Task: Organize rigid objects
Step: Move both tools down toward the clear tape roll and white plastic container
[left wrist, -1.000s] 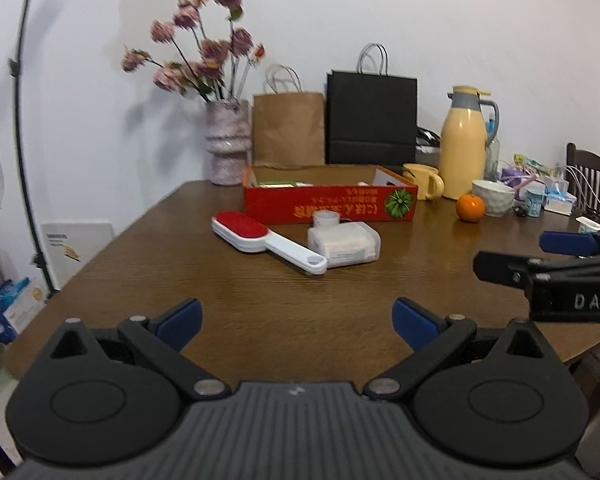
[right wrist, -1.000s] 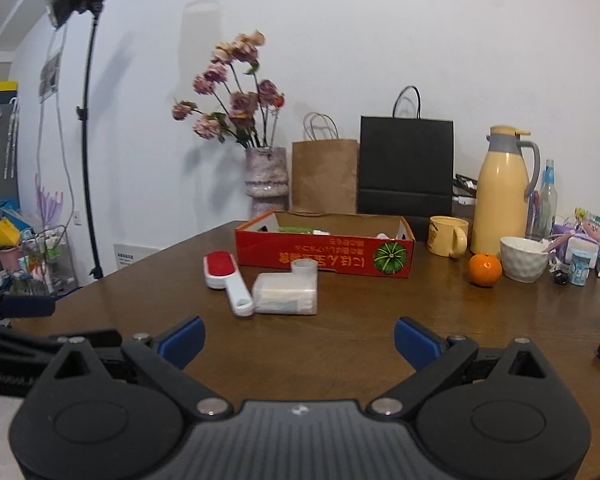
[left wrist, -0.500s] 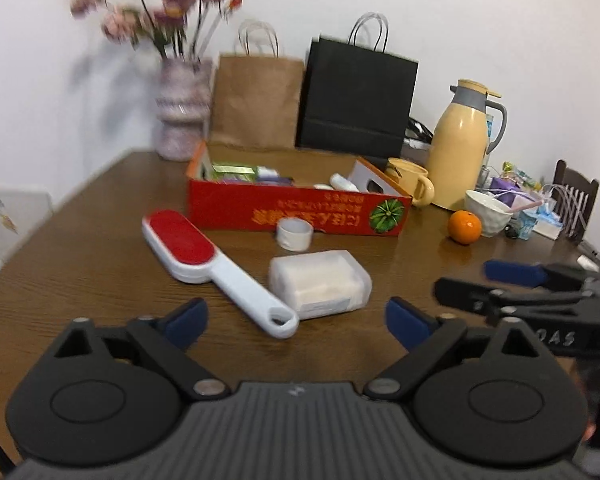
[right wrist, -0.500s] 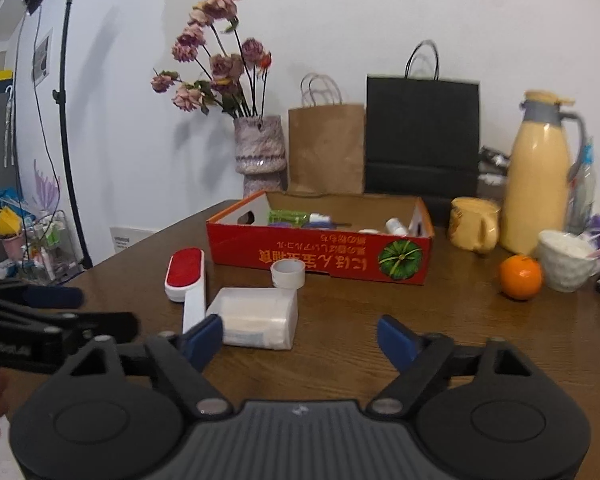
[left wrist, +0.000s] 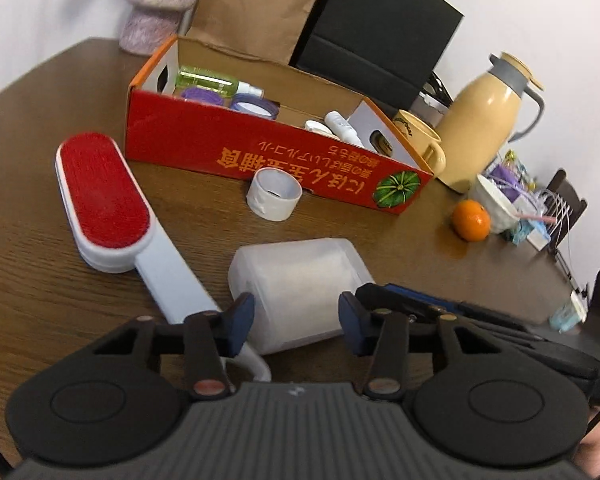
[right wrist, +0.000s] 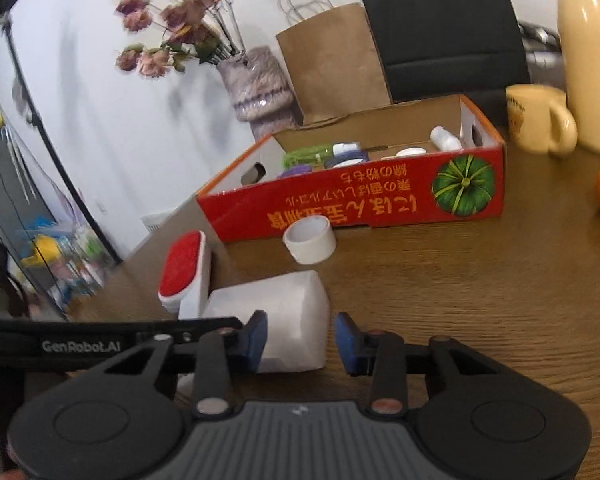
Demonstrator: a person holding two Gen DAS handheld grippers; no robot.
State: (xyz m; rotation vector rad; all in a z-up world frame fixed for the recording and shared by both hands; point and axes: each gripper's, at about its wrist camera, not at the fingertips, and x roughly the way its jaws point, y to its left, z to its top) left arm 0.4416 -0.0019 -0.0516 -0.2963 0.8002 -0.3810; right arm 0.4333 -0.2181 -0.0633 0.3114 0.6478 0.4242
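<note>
Two handheld grippers converge on a frosted white plastic container [left wrist: 300, 288] lying on its side on a wooden table [left wrist: 40, 288], the step in hand being, by the look of it, the pickup of the next loose item for the red cardboard box [left wrist: 260, 148] at twelve o'clock. The left gripper [left wrist: 296, 320] has its blue pads either side of the container's near end, jaws closing, though the pads do not visibly press on it yet; the right gripper [right wrist: 300, 338] is likewise closing, its left pad against the container's near corner and its right pad over bare table. A red-faced lint brush [left wrist: 100, 196] lies at ten o'clock from the container, its white handle running just beside it, and a roll of white tape [left wrist: 274, 194] sits between container and box. The box already holds small bottles and jars (its far end looks the roomier). The next move probably calls for a firm squeeze without catching the brush handle, then a lift over the box's front wall.
</note>
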